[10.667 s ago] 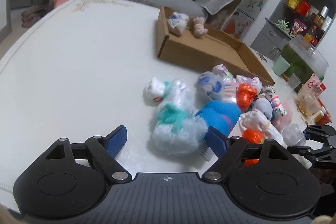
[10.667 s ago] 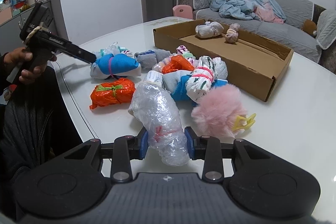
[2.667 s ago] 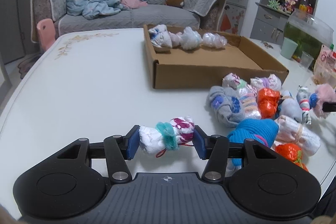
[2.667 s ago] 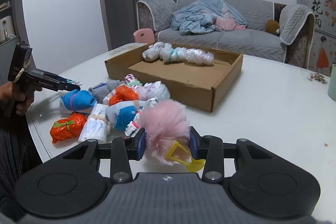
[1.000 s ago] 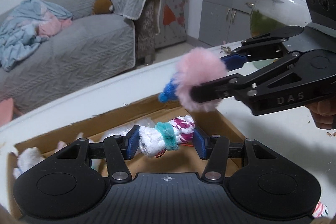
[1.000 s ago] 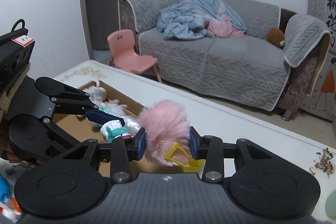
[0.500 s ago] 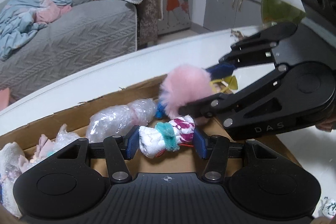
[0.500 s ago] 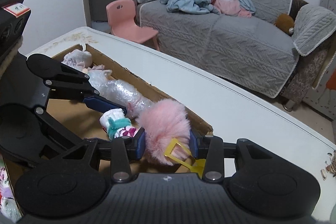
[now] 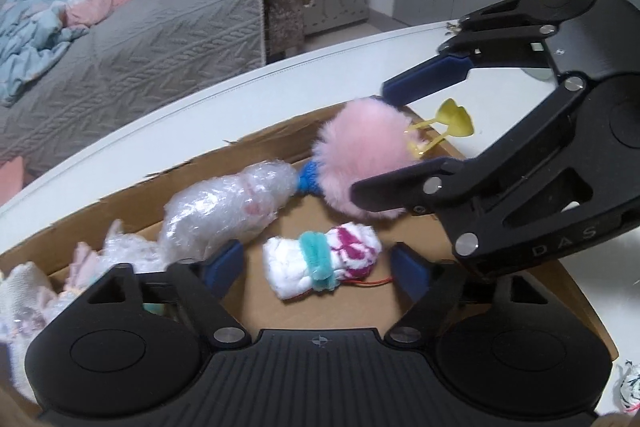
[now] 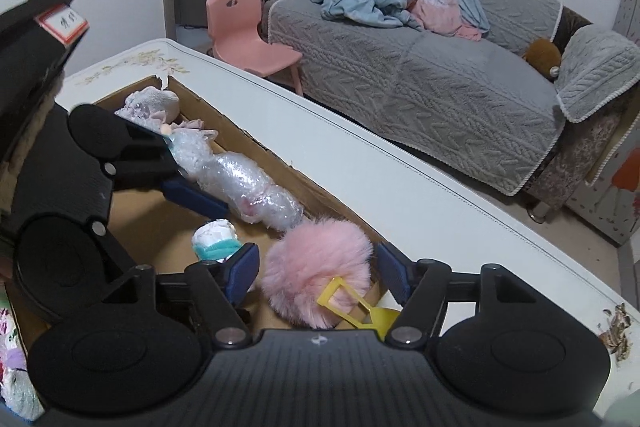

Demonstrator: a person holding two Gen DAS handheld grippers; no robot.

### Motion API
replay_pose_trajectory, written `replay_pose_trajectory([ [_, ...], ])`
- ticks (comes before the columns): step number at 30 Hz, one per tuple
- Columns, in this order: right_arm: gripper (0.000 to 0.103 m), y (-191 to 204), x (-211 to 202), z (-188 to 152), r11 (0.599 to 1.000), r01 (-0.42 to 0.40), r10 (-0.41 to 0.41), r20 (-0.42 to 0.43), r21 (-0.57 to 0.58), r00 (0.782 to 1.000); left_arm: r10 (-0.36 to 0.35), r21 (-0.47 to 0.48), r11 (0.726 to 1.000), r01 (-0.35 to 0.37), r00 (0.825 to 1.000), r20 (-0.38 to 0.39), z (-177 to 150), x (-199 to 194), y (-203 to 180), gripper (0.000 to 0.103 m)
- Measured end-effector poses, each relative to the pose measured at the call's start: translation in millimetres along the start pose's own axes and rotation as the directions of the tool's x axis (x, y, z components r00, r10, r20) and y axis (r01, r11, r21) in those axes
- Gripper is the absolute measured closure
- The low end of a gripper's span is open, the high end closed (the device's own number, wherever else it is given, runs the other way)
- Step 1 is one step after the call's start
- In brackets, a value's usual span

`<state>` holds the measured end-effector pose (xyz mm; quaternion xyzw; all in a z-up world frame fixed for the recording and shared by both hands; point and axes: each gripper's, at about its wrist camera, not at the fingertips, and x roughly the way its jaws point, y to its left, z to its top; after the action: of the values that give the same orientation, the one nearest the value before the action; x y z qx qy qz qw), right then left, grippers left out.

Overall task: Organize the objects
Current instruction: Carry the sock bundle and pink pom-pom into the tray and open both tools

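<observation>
Sock roll (image 9: 322,261) is released crosswise between spread left gripper (image 9: 316,267) jaws just opened; pompom (image 10: 316,267) is freed between opened right gripper (image 10: 318,269) jaws.

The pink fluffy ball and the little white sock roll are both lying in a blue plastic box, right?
Not quite. The pink fluffy ball and the white sock roll are lying in a brown cardboard box, not a blue plastic one. The left wrist view shows it.
</observation>
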<state>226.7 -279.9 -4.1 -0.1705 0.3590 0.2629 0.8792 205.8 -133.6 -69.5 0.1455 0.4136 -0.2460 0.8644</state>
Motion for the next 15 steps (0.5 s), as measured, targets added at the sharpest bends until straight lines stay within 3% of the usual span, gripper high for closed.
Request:
replay_pose_trajectory([
  [15,0.028,12,4,13,0.993,0.098,-0.095,-0.059,0.060,0.994,0.078,-0.132,0.987,-0.088,0.994,-0.081,2,-13,17,0.009],
])
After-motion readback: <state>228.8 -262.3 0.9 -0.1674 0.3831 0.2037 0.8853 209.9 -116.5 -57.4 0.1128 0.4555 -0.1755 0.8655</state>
